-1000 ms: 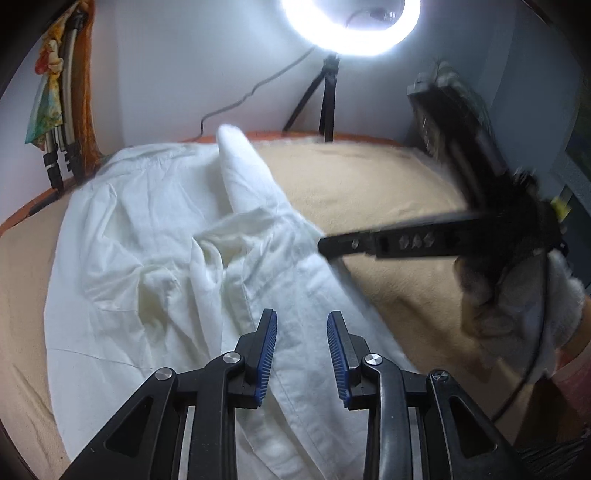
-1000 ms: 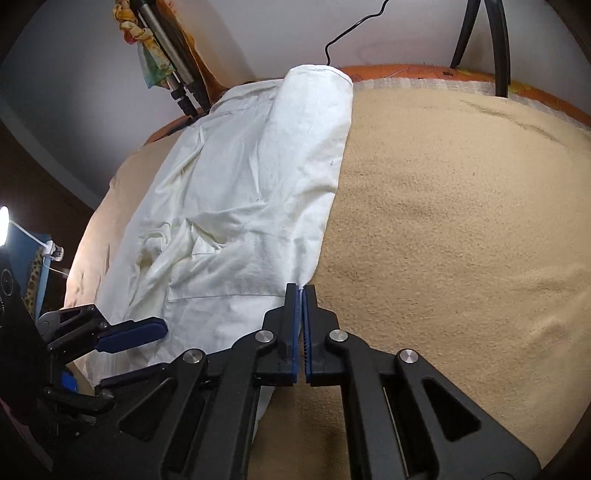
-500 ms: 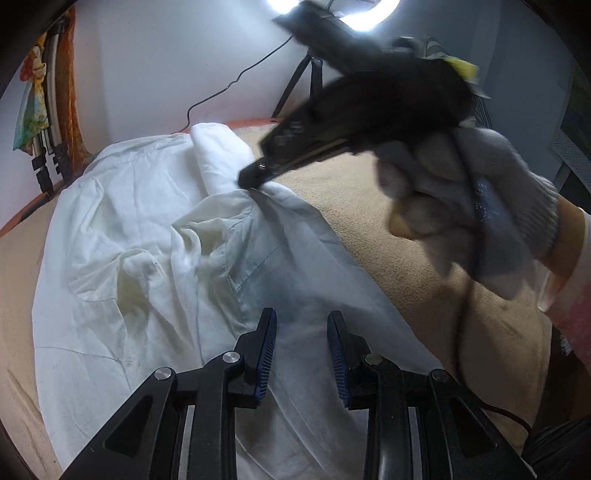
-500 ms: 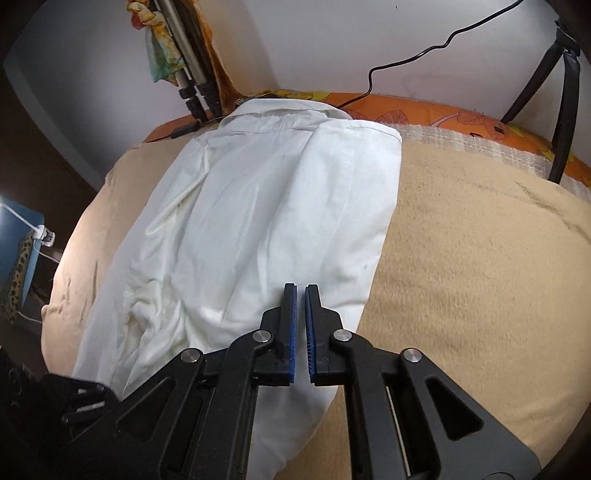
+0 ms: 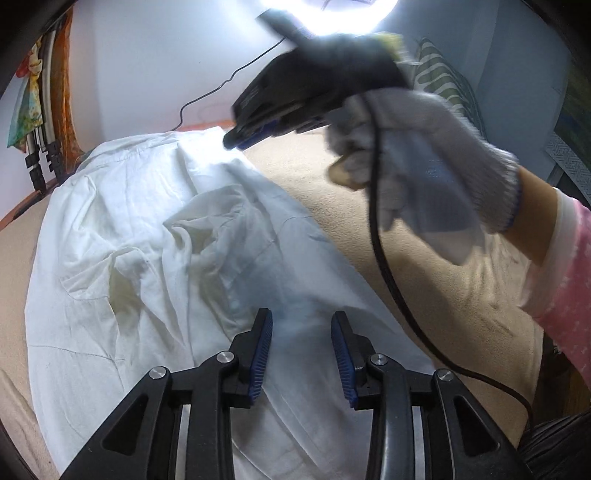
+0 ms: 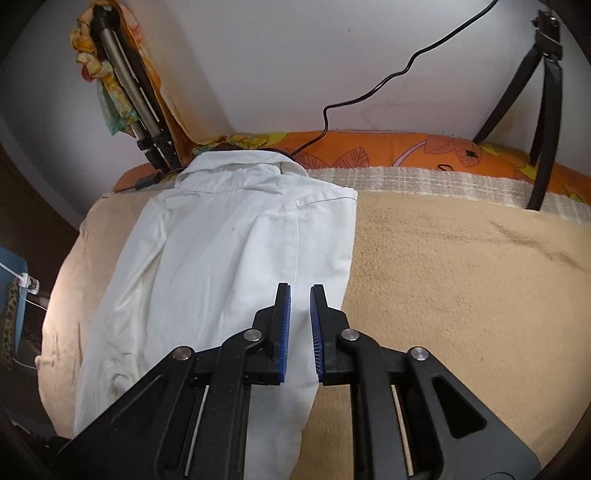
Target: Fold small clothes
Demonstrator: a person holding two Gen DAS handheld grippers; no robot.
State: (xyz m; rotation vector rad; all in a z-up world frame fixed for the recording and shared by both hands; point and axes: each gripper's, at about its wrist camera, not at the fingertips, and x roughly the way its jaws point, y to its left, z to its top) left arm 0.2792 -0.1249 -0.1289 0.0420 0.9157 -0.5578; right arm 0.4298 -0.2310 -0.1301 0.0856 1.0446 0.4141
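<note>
A white shirt (image 5: 129, 221) lies on a beige blanket (image 5: 424, 295), its right side folded over the body and rumpled cloth bunched in the middle. In the right wrist view the shirt (image 6: 221, 258) runs up to its collar (image 6: 236, 166). My left gripper (image 5: 302, 325) hovers over the shirt's near part, its jaws opening with nothing gripped. My right gripper (image 6: 300, 295) hangs above the folded right edge, jaws opening by a narrow gap with no cloth between the pads. In the left wrist view the right gripper (image 5: 231, 142), held by a gloved hand (image 5: 424, 155), points at the shirt's far end.
A ring light (image 5: 325, 14) on black tripod legs (image 6: 546, 110) stands at the back on an orange sheet (image 6: 388, 147). A folded tripod with colourful cloth (image 6: 129, 96) leans at the back left. A black cable (image 5: 380, 258) trails from the right gripper across the blanket (image 6: 461, 295).
The right gripper has travelled along the shirt's folded edge toward the collar end, and its shut jaws have parted a little. The left gripper stayed in place and its jaws widened slightly.
</note>
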